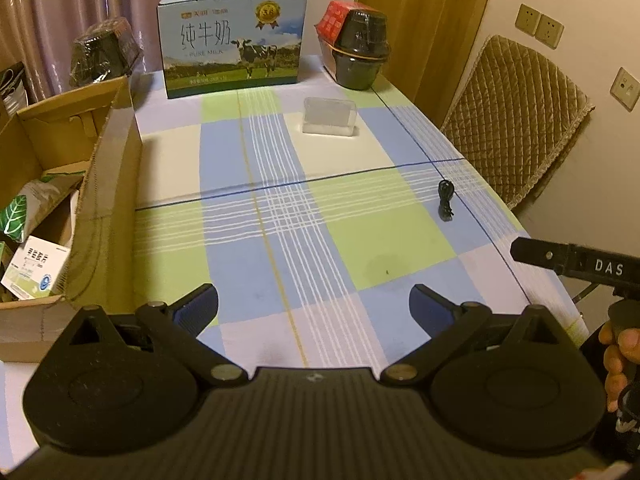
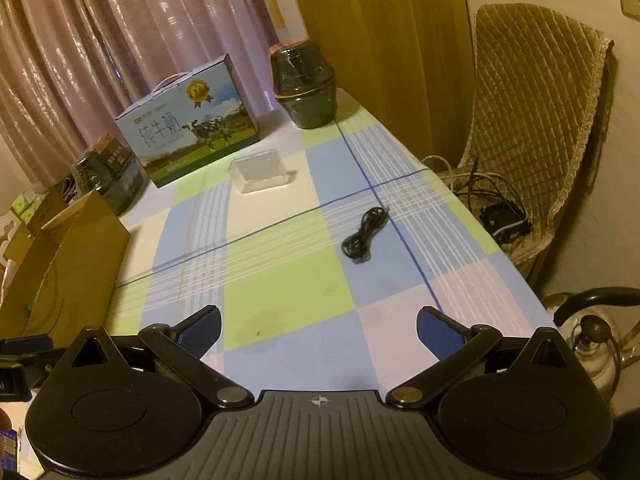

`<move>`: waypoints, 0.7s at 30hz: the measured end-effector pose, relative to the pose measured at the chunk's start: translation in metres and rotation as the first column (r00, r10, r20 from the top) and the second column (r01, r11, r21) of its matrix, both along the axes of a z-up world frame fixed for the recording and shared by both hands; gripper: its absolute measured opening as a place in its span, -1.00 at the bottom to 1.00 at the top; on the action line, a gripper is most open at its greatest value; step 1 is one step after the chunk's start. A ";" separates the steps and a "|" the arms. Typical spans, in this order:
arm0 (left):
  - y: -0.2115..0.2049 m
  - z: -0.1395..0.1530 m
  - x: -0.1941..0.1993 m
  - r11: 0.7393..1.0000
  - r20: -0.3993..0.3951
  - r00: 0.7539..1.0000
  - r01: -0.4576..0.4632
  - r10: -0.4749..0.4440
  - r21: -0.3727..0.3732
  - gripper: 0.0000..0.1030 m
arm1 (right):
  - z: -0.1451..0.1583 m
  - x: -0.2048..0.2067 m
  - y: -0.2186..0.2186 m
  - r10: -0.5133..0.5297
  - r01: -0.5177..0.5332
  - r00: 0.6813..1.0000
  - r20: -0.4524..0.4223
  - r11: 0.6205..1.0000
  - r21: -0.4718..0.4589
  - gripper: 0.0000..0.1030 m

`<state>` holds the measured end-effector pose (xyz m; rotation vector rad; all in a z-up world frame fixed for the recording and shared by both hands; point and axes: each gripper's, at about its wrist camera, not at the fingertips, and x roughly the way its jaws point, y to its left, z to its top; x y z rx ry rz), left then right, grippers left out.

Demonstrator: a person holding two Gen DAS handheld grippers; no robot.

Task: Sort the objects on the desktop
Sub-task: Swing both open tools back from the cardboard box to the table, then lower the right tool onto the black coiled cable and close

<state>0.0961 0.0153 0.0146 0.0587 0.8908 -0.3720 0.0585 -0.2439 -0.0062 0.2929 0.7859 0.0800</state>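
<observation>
**A:** So what's seen nearest the milk carton end, starting close in?

**B:** Closest in, the left gripper (image 1: pixel 314 308) is held wide open over the checked bench (image 1: pixel 280 280), nothing gripped. Same for the right gripper (image 2: pixel 319 330): spread wide, nothing held.

**A:** And the stuff to be sorted?

**B:** A coiled black cable (image 2: pixel 363 236) is found lying flat on the bench, well short of the milk carton (image 1: pixel 232 42) and off to its right. Further on, a clear plastic box (image 1: pixel 330 116) is seen just in front of the carton. A cardboard box (image 1: pixel 60 200) is parked left of the carton, nearer the camera. A wrapped black pot (image 1: pixel 362 50) is set just right of the carton.
</observation>
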 end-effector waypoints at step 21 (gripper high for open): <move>-0.046 -0.026 0.089 0.999 0.013 1.000 -0.008 0.007 0.039 0.94 | -0.049 0.098 -0.019 0.042 -0.038 0.998 0.045 0.995 -0.096 0.75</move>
